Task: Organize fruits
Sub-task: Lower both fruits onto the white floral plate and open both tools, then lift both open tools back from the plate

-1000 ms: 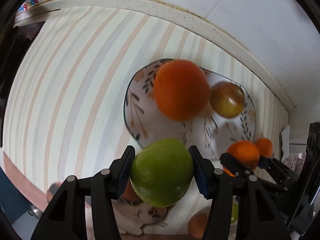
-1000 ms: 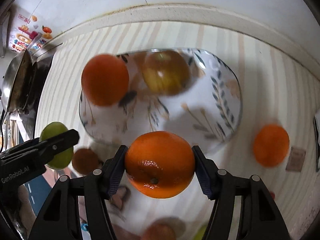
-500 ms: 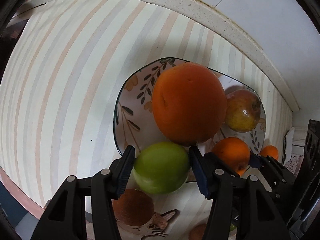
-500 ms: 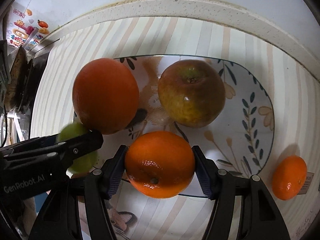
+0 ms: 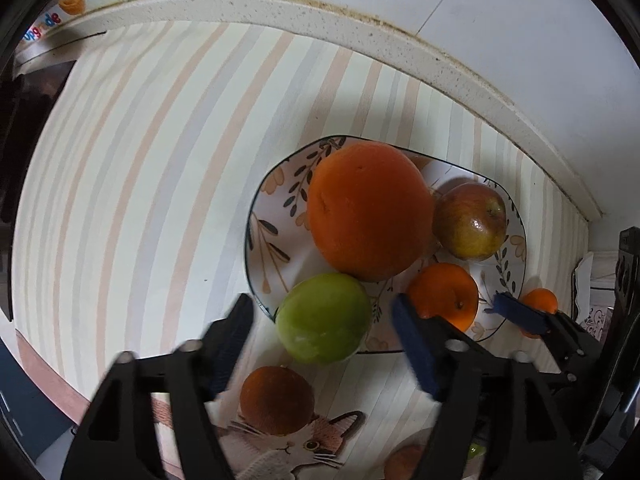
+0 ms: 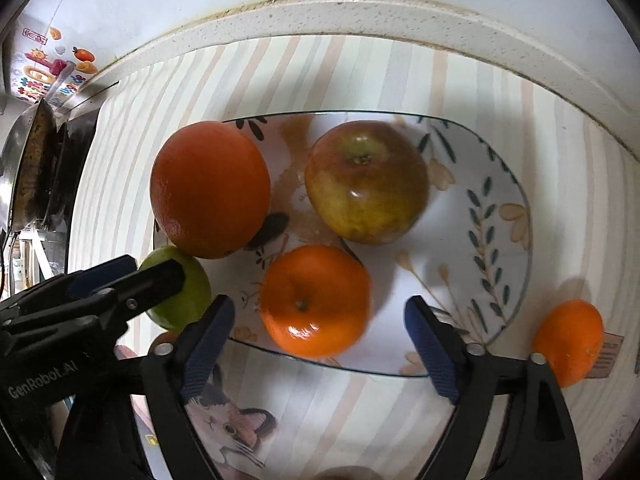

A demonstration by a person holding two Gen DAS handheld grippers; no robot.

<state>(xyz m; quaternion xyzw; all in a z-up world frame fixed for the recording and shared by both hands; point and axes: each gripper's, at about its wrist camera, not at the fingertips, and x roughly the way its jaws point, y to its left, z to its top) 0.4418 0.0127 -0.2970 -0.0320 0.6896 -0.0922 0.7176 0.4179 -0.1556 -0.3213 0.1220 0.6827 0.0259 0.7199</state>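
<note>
A leaf-patterned plate [image 5: 268,236] [image 6: 500,208] holds a big orange [image 5: 368,208] [image 6: 210,188], a red-green apple [image 5: 470,220] [image 6: 366,180] and a small orange [image 5: 442,294] [image 6: 316,300]. A green apple [image 5: 324,316] [image 6: 178,296] rests at the plate's near-left rim. My left gripper [image 5: 322,320] is open, its jaws either side of the green apple and apart from it. My right gripper [image 6: 318,316] is open, its jaws apart from the small orange.
A small mandarin [image 6: 570,340] [image 5: 538,302] lies on the striped mat right of the plate. A brown round fruit [image 5: 276,400] sits on a cat picture near the front edge. A raised counter rim and wall run behind. A stove with a pan [image 6: 32,168] is at far left.
Both grippers moved forward over the plate, then opened. The green apple and the small orange have been let go and now rest on the plate.
</note>
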